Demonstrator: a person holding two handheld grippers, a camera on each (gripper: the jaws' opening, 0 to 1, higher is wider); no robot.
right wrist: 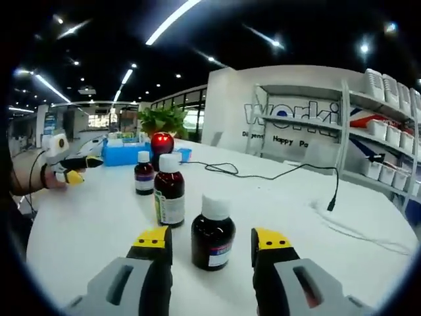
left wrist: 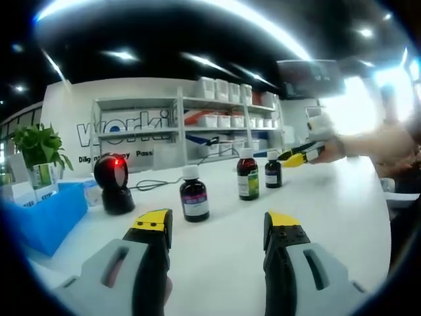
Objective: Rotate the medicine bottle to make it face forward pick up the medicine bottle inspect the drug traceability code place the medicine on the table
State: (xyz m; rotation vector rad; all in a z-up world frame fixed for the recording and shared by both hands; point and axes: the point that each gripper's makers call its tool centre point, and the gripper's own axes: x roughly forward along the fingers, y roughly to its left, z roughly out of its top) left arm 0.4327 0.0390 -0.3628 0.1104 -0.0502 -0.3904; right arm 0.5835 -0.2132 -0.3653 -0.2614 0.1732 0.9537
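Three brown medicine bottles with white caps stand in a row on the white table. The purple-labelled bottle is closest to my open left gripper, which hangs a short way in front of it, holding nothing. Behind it come the green-labelled bottle and a small dark bottle. My right gripper reaches toward that small bottle from the right. In the right gripper view the small bottle stands just ahead, between the open jaws of the right gripper, untouched. The green-labelled bottle, the purple-labelled bottle and the left gripper lie beyond.
A black barcode scanner with a red light stands left of the bottles, its cable trailing over the table. A blue bin and a potted plant sit at the table's left end. Shelves with white boxes line the back wall.
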